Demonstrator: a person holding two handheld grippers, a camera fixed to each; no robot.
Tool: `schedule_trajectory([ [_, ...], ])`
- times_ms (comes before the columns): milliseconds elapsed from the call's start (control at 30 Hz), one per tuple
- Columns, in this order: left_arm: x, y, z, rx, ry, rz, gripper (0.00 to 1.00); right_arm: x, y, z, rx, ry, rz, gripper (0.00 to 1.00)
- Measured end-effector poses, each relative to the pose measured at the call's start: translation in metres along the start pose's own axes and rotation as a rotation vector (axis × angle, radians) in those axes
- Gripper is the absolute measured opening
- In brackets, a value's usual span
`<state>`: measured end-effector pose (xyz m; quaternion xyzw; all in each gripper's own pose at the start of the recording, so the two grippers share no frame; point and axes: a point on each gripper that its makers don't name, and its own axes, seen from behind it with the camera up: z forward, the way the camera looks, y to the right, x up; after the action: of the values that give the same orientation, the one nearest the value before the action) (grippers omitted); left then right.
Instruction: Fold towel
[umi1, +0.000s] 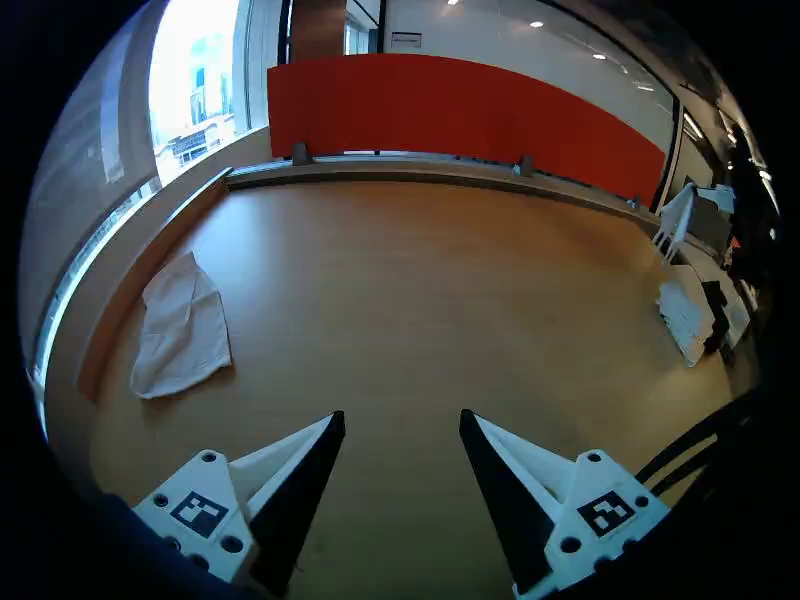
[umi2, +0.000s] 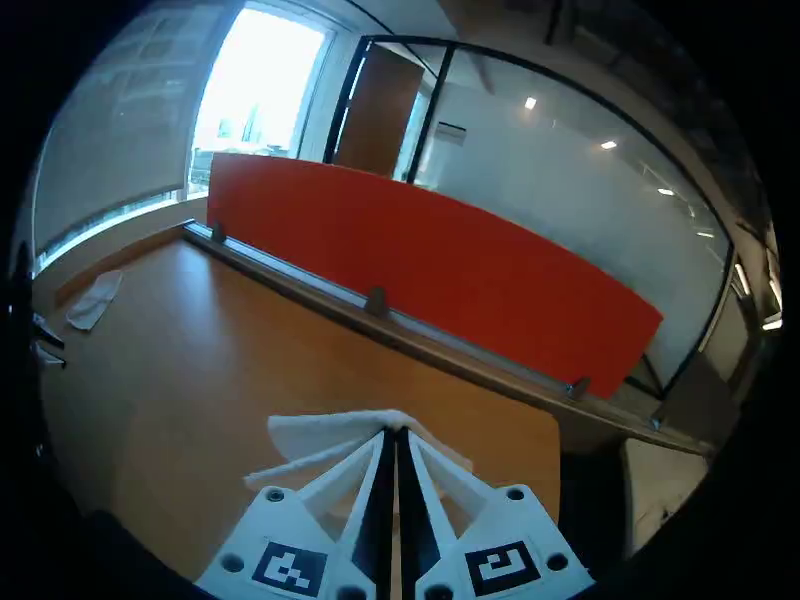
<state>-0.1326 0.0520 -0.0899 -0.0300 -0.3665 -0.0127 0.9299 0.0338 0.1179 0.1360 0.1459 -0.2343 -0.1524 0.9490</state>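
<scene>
A white towel (umi1: 183, 328) lies loosely folded on the wooden table (umi1: 430, 290) at the far left, near the window ledge. My left gripper (umi1: 402, 418) hovers open above the table's near middle, with nothing between its fingers. At the table's right edge lies a pile of white towels (umi1: 686, 318), and a dark gripper (umi1: 716, 312) sits at it. In the right gripper view, my right gripper (umi2: 395, 436) is shut on the edge of a white towel (umi2: 320, 434) that spreads out at its fingertips. The folded towel (umi2: 94, 299) lies far off to the left.
An orange divider panel (umi1: 460, 110) on a low rail bounds the table's far side. A window ledge (umi1: 130, 270) runs along the left. A white rack-like object (umi1: 680, 215) stands beyond the right edge. Glass walls (umi2: 560, 170) rise behind the divider.
</scene>
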Motion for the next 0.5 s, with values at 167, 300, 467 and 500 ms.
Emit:
schedule_trajectory([
  [167, 0.001, 0.003, 0.0, 0.0, -0.001, 0.006, 0.85, -0.005, 0.016, -0.004, -0.02, -0.012, -0.004, 0.02],
  [300, 0.001, 0.005, 0.001, -0.003, -0.003, 0.009, 0.85, -0.01, 0.024, -0.007, -0.031, -0.019, -0.003, 0.02],
  [467, 0.002, 0.008, 0.001, -0.006, -0.003, 0.016, 0.85, -0.018, 0.029, -0.011, -0.036, -0.033, -0.004, 0.02],
  [500, 0.002, 0.009, 0.001, -0.006, -0.003, 0.017, 0.85, -0.019, 0.029, -0.012, -0.037, -0.035, -0.004, 0.02],
])
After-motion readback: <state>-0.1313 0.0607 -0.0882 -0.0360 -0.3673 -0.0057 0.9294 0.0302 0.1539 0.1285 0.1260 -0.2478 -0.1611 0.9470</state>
